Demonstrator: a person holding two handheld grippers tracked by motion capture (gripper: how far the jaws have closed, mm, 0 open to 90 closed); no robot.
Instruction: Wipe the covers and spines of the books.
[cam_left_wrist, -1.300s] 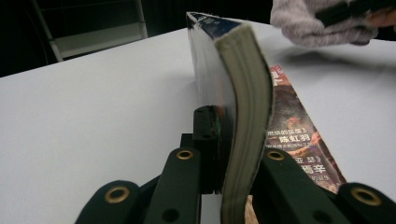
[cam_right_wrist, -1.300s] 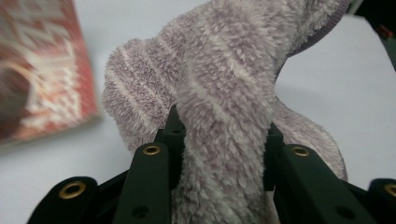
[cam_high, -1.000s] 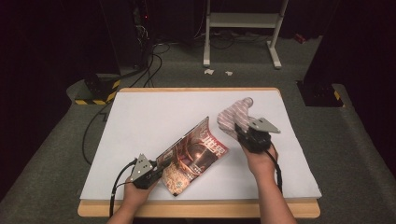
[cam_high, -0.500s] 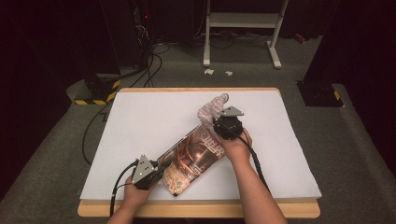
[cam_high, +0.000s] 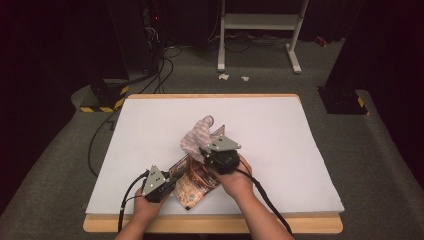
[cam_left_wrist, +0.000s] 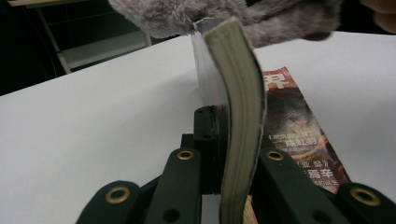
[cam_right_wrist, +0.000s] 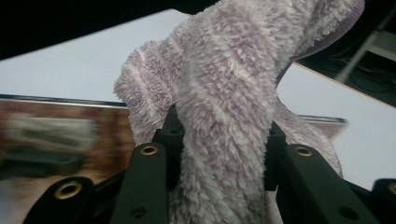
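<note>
Looks like mid-step of tucking the sock (cam_high: 196, 136) into the magazine (cam_high: 192, 186) at the desk's (cam_high: 280, 130) near edge. Left gripper (cam_high: 172, 183) clamped tight on the lifted cover; right gripper (cam_high: 204, 152) pinching the sock above the pages. Next up: lowering it in, then releasing. Jaw tips buried in fluff, pages underneath hard to make out.

Bare forearms, no sleeves, entering below the table (cam_high: 150, 112) edge. Black left gripper (cam_high: 167, 184) topped by a grey three-cornered plate with small dark holes; black cable looping off toward the table's near left corner. Right gripper (cam_high: 207, 151) black too, same grey plate, black cable trailing toward the table's near right edge. Seen close: matte black jaw links, brass-ringed rivets at the pivots, plain round holes beside them.
</note>
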